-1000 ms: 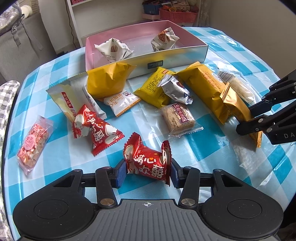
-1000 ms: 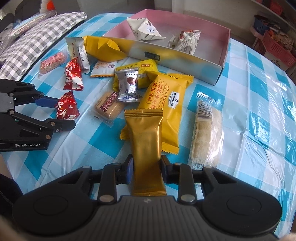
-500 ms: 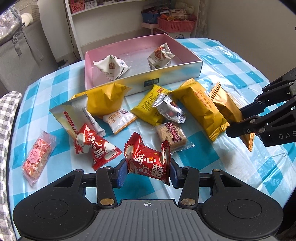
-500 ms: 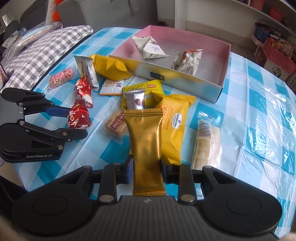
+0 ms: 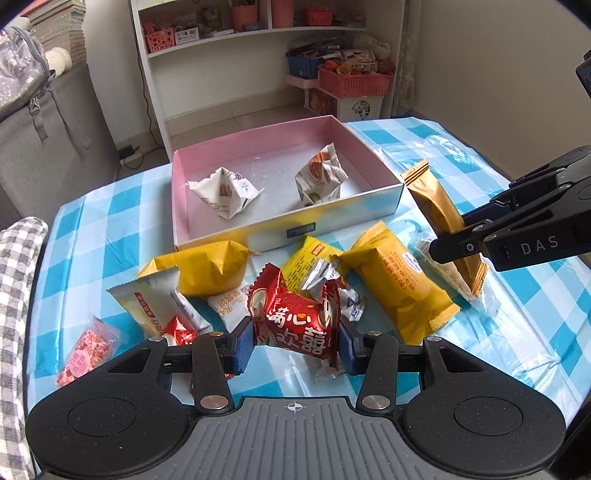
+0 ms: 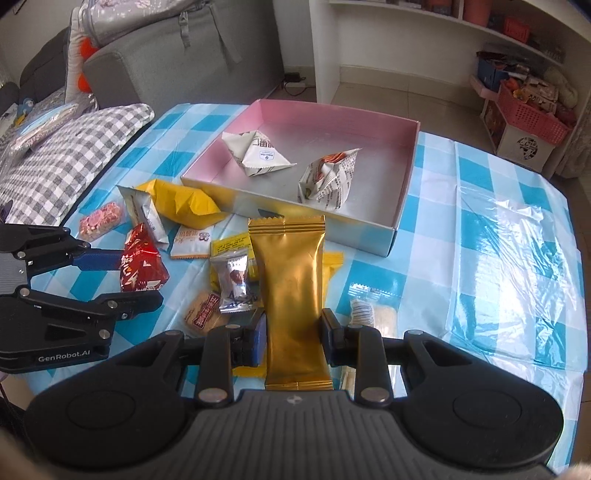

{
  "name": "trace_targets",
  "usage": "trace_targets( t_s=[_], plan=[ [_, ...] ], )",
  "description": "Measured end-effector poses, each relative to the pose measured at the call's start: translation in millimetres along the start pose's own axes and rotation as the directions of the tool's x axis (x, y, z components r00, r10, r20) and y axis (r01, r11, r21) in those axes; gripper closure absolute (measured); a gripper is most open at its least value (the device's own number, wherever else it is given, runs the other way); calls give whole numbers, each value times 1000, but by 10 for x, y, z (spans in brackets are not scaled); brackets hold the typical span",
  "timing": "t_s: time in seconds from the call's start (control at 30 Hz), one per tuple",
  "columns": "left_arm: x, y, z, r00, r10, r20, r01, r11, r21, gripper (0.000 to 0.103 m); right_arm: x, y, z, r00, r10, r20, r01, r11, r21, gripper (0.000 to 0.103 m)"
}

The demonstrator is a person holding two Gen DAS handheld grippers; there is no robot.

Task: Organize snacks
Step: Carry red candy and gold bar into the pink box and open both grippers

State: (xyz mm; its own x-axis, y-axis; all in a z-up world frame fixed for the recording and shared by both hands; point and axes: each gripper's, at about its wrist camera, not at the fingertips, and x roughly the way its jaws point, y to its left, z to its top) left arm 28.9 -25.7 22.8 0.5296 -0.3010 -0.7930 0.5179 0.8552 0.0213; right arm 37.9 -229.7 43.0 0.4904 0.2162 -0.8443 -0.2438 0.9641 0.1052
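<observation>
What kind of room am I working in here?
Most likely a home living room: a grey sofa beside the table, white shelves packed with books and baskets, and a blue checked tablecloth strewn with snacks around a pink box.

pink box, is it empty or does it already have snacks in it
Not empty. The pink box holds two white crumpled snack packets on its floor; the rest of the floor is bare, and the other snacks lie outside it.
</observation>
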Motion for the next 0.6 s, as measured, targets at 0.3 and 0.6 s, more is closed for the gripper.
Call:
trace_targets(
  t_s=[0.3,0.6],
  plan=[
    [107,17,306,999,20,32,-19,1000,-20,59,89,-160,240,999,-15,30,12,996,85,76],
    [359,107,557,998,53,41,-49,995,-90,59,250,-305,465,997,-46,59,34,983,179,76]
  ],
)
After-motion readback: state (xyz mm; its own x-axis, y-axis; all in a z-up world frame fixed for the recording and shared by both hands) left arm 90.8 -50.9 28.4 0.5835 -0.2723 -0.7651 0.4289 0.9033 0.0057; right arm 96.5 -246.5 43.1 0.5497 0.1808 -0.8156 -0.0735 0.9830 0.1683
